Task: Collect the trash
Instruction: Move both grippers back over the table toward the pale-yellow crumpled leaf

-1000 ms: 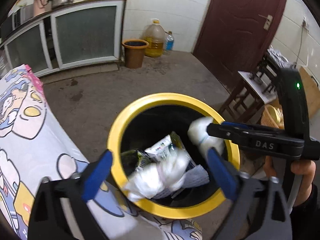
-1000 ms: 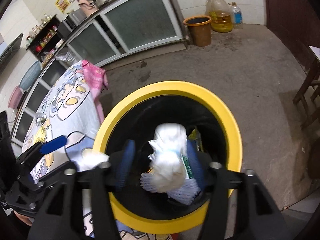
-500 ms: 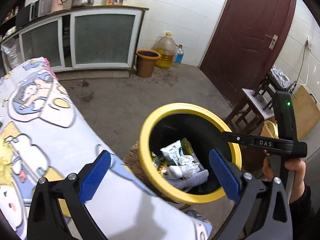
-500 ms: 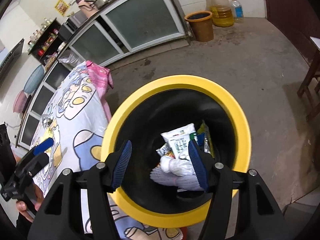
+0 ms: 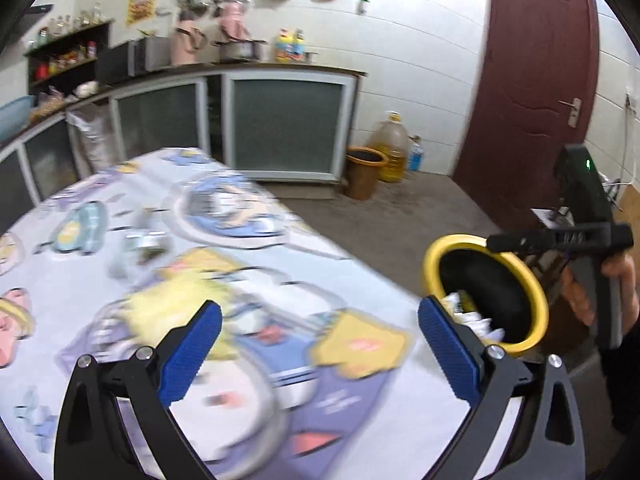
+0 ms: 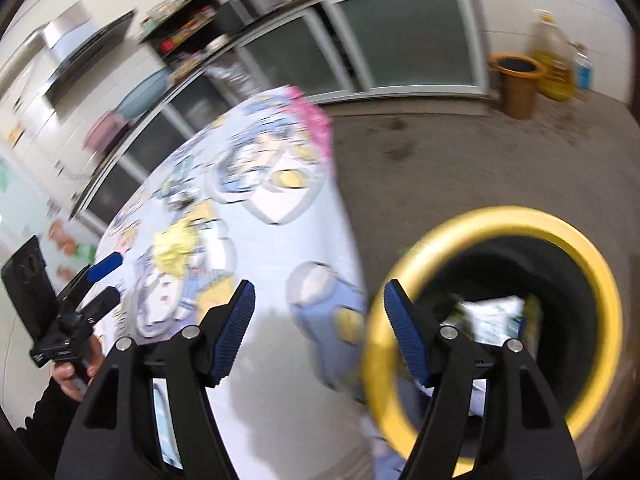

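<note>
The yellow-rimmed black bin (image 5: 536,300) stands on the floor beside the table and holds white tissue and wrappers (image 5: 476,322); it also shows in the right wrist view (image 6: 600,280), with a white packet (image 6: 494,318) inside. My left gripper (image 5: 320,352) is open and empty above the cartoon tablecloth (image 5: 248,360). My right gripper (image 6: 318,332) is open and empty over the table edge, just left of the bin. A blurred small shiny piece of trash (image 5: 146,242) lies on the cloth further back.
Cabinets with glass doors (image 5: 280,128) run along the far wall. A brown bucket (image 5: 366,172) and an oil jug (image 5: 392,148) stand on the floor by a dark red door (image 5: 532,80). Bare concrete floor (image 6: 440,168) lies behind the bin.
Both grippers let their white trash fall into the bin, then swung left away from it toward the table. Both views are now motion-blurred.
</note>
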`<state>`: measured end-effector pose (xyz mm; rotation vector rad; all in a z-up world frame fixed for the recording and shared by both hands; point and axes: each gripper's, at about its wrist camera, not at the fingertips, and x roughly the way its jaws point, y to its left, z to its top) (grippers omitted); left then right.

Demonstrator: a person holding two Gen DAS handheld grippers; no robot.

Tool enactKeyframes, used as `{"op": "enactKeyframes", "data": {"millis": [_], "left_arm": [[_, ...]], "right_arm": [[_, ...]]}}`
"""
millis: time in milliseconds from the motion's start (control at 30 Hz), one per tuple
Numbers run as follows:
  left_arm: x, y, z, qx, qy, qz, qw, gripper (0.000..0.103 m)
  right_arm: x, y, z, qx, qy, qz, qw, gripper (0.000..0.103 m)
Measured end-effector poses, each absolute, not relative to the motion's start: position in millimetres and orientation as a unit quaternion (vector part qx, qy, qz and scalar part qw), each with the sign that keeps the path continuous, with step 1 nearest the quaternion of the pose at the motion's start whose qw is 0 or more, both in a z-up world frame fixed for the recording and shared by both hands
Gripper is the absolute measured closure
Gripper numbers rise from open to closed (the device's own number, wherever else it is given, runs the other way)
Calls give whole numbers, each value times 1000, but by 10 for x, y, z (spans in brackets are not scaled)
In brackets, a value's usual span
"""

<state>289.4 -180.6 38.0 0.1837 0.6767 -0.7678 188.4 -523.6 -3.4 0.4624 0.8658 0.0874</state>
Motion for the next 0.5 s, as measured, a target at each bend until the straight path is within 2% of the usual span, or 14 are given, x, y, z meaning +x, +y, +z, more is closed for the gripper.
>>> {"op": "enactKeyframes", "data": {"millis": [233,500], "left_arm": [[3381,-1052,359,51,337,-324,883,8],[3656,-1019,98,67,358,-331,870,8]], "right_arm": [[2923,-4278,92,190,471,144,849,34],[4108,-3552,119,179,538,201,799,30]]}}
